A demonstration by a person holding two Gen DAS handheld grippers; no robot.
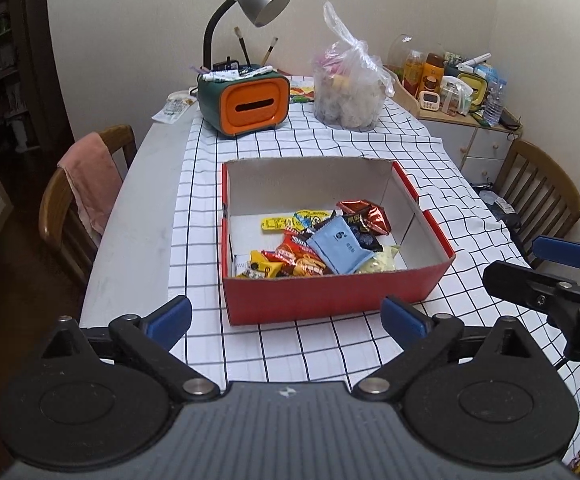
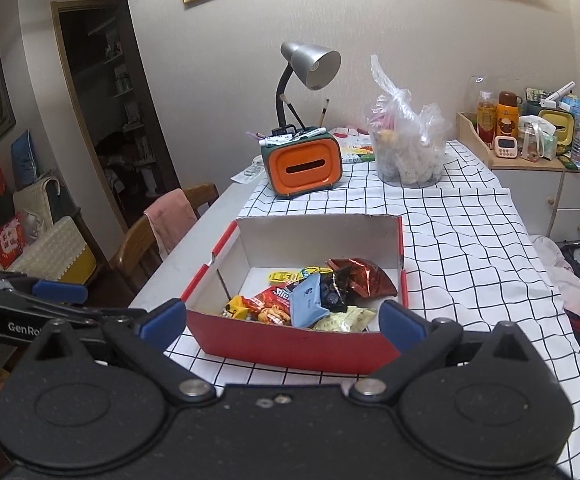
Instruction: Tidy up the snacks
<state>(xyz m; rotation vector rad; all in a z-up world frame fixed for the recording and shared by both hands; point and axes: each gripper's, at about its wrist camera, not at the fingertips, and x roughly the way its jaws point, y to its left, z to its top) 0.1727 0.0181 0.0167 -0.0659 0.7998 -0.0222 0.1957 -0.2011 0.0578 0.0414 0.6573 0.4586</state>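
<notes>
I hold both tongs spread and empty: left gripper [image 1: 286,316], right gripper [image 2: 283,320]. The red box [image 1: 330,296] of snack packets [image 1: 340,250] sits at 12 o'clock, long axis crosswise; neither hand looks clearly nearer.

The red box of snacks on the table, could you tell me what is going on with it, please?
A person holds two grippers before the red box on the checked tablecloth. The left gripper and right gripper both have open jaws, holding nothing. Snack packets already lie piled inside the box; a tied plastic bag stands behind.
</notes>
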